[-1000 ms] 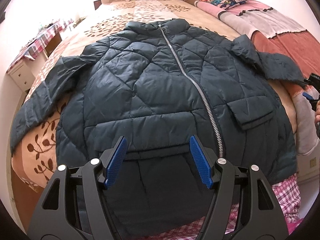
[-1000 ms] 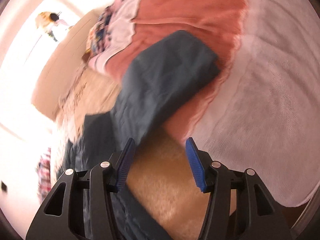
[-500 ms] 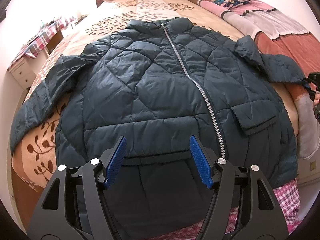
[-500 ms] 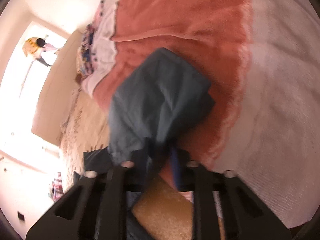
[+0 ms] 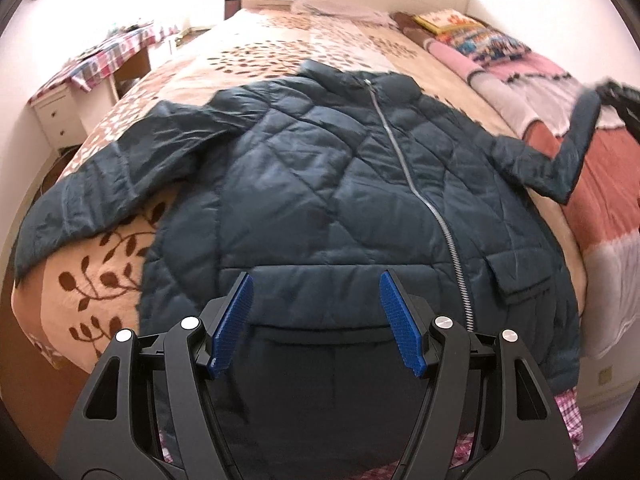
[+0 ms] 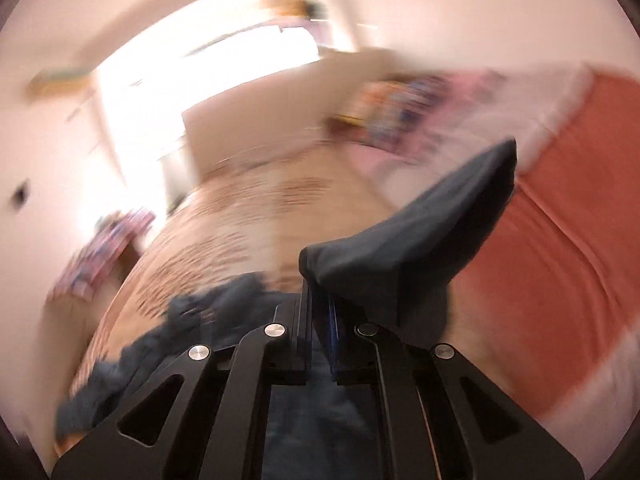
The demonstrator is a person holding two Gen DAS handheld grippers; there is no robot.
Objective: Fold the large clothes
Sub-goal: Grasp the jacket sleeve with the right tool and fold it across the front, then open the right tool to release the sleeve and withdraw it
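Dark teal jacket (image 5: 320,184): spread front-up on the leaf-print bed (image 5: 260,56), zipped
Right sleeve (image 6: 420,236): lifted off the bed
Right gripper (image 6: 320,312): jaws closing, pinching the sleeve's cuff
Left gripper (image 5: 316,320): jaws apart above the hem, holding nothing

A leaf-patterned bedspread (image 5: 120,280), a striped blanket (image 5: 600,184), a checked-cloth desk (image 5: 108,56).
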